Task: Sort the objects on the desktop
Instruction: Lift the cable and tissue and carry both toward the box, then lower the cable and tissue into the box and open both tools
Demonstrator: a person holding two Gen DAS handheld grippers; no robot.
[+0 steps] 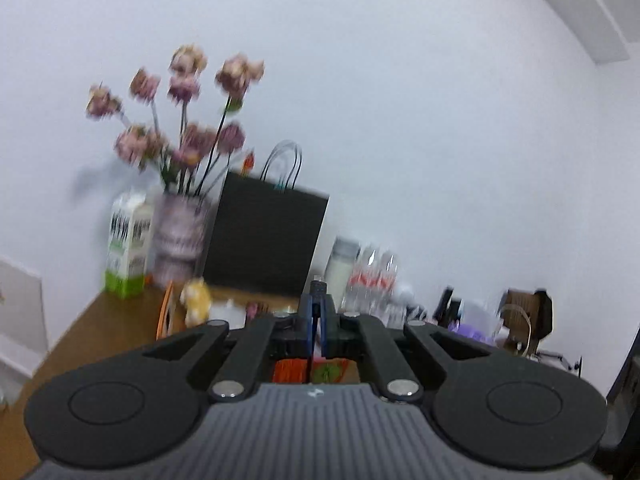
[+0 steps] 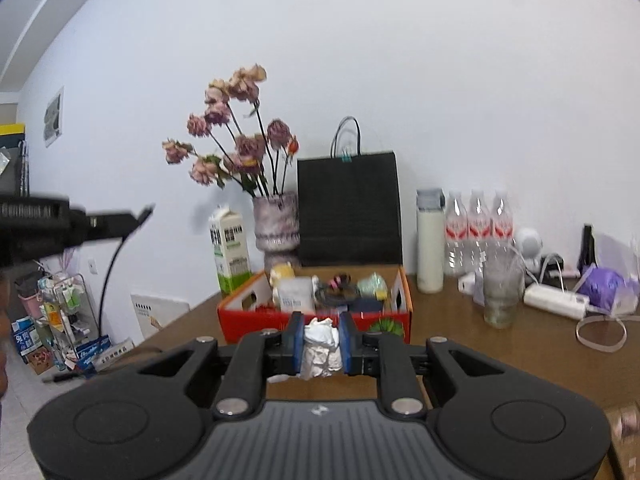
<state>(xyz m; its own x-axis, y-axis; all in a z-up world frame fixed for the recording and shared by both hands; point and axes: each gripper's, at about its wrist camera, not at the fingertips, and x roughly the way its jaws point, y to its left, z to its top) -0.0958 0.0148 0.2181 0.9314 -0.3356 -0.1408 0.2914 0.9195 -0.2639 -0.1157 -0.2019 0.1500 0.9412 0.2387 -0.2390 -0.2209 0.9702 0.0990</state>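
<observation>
Right gripper (image 2: 320, 344) is clamped on a crumpled white paper wad (image 2: 319, 346), held before the red box (image 2: 256, 318). Left gripper (image 1: 316, 334) is pinched on a thin dark object, unidentifiable. Paper is judged light, soft, crushable; mid-bulk grip suffices.

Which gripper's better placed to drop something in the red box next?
Right. The right gripper is shut on a crumpled white paper wad, with the red box just ahead. The left gripper is shut on only a thin dark cable.
</observation>
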